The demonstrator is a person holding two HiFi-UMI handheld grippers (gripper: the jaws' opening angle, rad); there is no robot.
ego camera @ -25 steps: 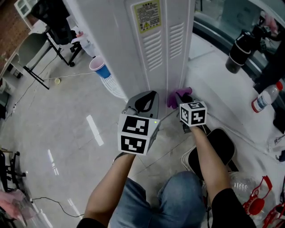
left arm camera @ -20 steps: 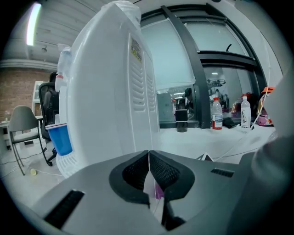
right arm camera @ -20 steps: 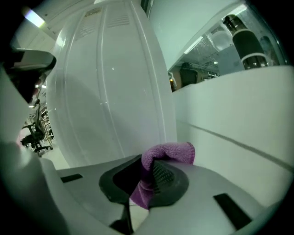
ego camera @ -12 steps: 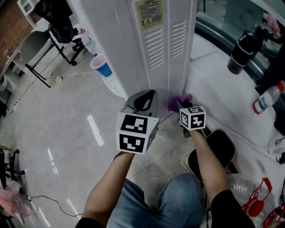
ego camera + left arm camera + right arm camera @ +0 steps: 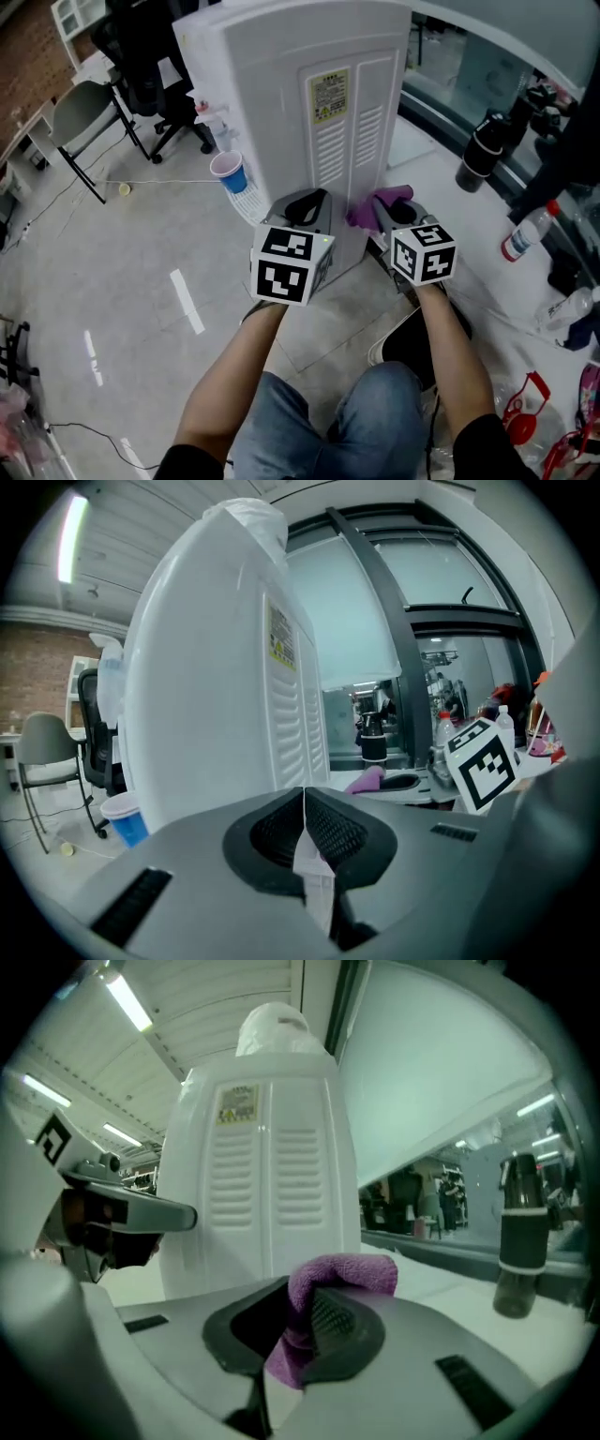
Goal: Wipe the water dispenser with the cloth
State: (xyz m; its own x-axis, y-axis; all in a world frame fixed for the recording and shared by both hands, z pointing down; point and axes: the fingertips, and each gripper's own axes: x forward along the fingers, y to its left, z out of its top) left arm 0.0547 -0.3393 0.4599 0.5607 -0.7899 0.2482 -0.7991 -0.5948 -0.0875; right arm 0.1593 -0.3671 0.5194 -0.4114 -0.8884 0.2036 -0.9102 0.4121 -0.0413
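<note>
The white water dispenser (image 5: pixel 309 112) stands ahead with its vented back panel and yellow label facing me; it also fills the left gripper view (image 5: pixel 216 686) and the right gripper view (image 5: pixel 258 1176). My right gripper (image 5: pixel 382 214) is shut on the purple cloth (image 5: pixel 375 204), held just off the dispenser's lower right corner. The cloth (image 5: pixel 323 1302) bunches between the jaws in the right gripper view. My left gripper (image 5: pixel 305 208) is shut with nothing in it, close to the dispenser's lower back panel; its jaws (image 5: pixel 305 832) meet.
A blue paper cup (image 5: pixel 230 173) sits by the dispenser's left side. A black flask (image 5: pixel 478 155) and a plastic bottle (image 5: pixel 525 232) stand on the white ledge at right. Chairs (image 5: pixel 80 122) are at the far left. My legs and shoe fill the lower middle.
The view has tilted up, showing more of the dispenser's top. Both grippers sit higher on the dispenser's back panel, the right one still holding the cloth.
</note>
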